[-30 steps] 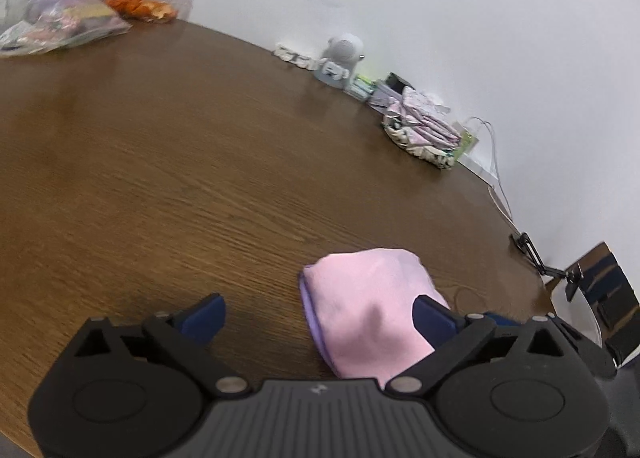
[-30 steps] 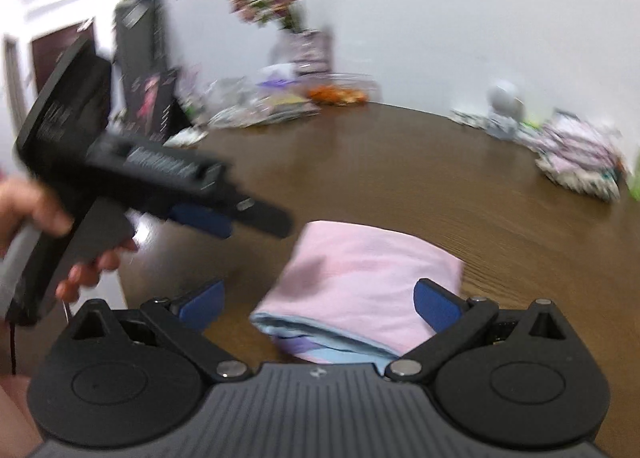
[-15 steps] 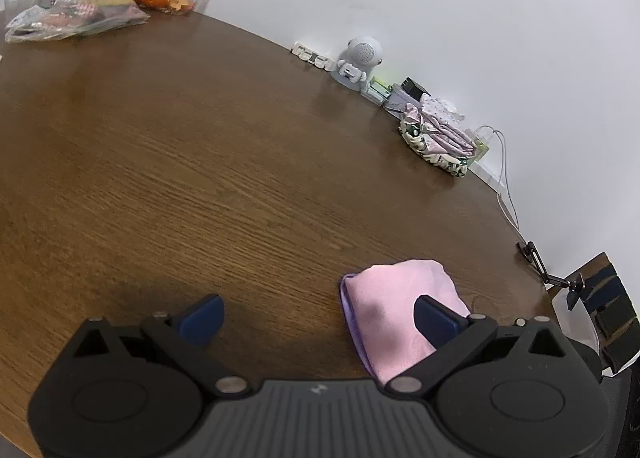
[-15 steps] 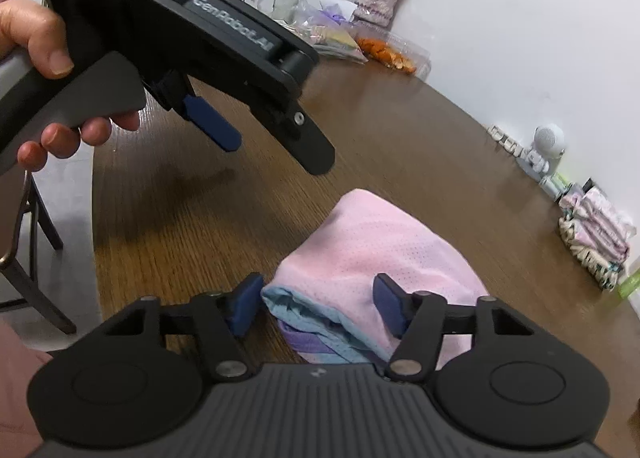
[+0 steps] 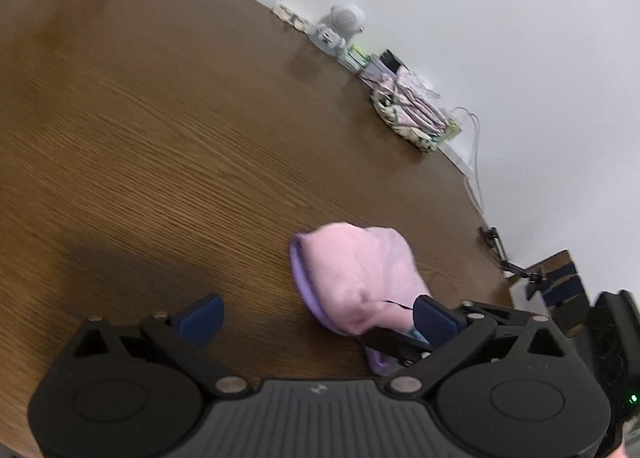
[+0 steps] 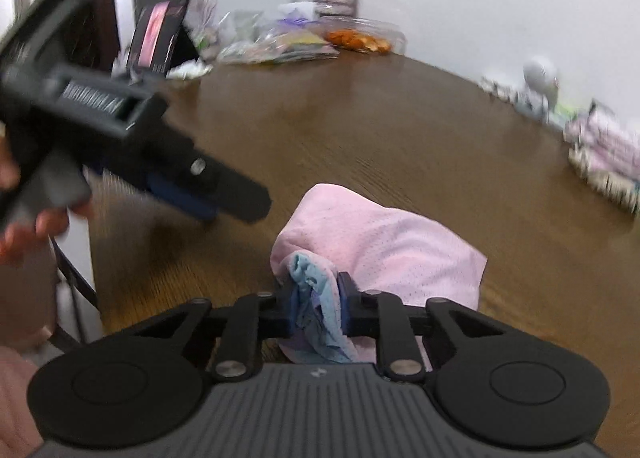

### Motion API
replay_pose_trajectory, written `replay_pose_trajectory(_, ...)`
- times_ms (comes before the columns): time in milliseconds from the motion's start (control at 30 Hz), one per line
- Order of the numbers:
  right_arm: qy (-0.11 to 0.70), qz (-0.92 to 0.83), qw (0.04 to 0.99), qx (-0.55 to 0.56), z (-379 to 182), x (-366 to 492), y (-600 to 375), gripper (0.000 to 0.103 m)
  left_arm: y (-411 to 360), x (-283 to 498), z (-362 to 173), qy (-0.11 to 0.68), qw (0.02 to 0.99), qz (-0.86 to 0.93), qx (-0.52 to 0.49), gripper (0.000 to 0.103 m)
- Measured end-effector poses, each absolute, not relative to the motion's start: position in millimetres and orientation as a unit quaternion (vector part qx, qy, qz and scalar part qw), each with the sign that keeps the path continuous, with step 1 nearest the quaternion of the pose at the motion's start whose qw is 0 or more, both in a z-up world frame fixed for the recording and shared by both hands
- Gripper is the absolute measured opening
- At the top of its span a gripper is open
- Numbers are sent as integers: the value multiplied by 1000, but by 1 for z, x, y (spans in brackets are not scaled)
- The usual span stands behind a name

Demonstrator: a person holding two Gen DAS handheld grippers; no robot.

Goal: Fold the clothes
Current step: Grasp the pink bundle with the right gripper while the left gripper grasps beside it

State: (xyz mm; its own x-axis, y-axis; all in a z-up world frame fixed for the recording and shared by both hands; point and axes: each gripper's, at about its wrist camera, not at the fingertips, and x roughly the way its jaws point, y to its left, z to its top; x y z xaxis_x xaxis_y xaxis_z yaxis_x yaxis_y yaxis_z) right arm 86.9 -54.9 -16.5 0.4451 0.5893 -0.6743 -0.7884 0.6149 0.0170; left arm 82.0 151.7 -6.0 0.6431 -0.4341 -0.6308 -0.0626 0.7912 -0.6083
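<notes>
Left wrist view: left gripper (image 5: 316, 318) hangs over the wooden table (image 5: 160, 138) with its jaws spread wide, nothing between the pads. The folded pink garment (image 5: 356, 274) lies on the table ahead and to the right, lavender edge toward the camera. Right pad sits just beside the bundle; I cannot tell if it touches. A dark finger of the other tool comes in low at the cloth's near end.

Right wrist view: right gripper (image 6: 318, 308) is closing on the near edge, blue and lavender layers bunched between the pads. The left tool floats to the left, clear of the cloth.

Judgement: take all stacked layers in one bite, not just the top. Move the bundle low and slow so the fold holds. Keep the free tool ready to steady the far side.
</notes>
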Motion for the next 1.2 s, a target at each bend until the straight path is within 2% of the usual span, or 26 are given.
replay_pose_trajectory(233,375,416,829,11,-22,112,-88,14,137,102,-11,429,817,-118,-368,93)
replay_pose_trajectory(300,383,417,823,50,-26,119,-97,13,132,110,-14,440,802,-123,-386,86)
replay_pose_trajectory(367,389,418,816,86,-31,124,-105,13,127,116,-15,448,797,-117,-388,69)
replay_pose_trajectory(533,387,425,810,117,-40,127,-115,13,120,122,-14,450,801,-99,-382,61)
replay_pose_trajectory(633,384,429,809,119,-42,127,-116,13,117,122,-15,450,809,-87,-369,50)
replay_pose_trajectory(700,380,435,809,107,-40,125,-115,19,116,121,-15,451,812,-80,-362,42)
replay_pose_trajectory(767,370,446,810,89,-31,118,-117,35,117,121,-17,453,815,-74,-355,26)
replay_pose_trajectory(800,361,452,812,80,-26,114,-120,47,117,121,-17,453,815,-72,-354,26)
replay_pose_trajectory(833,352,453,816,68,-19,112,-126,55,117,120,-18,453,815,-72,-354,26)
replay_pose_trajectory(900,344,444,826,52,-10,110,-140,60,115,121,-16,455,817,-73,-347,27)
replay_pose_trajectory(1033,386,395,831,63,-11,140,-170,59,112,122,-14,461,822,-80,-326,28)
replay_pose_trajectory(1200,444,381,803,114,-30,171,-181,52,107,122,-13,459,825,-100,-316,42)
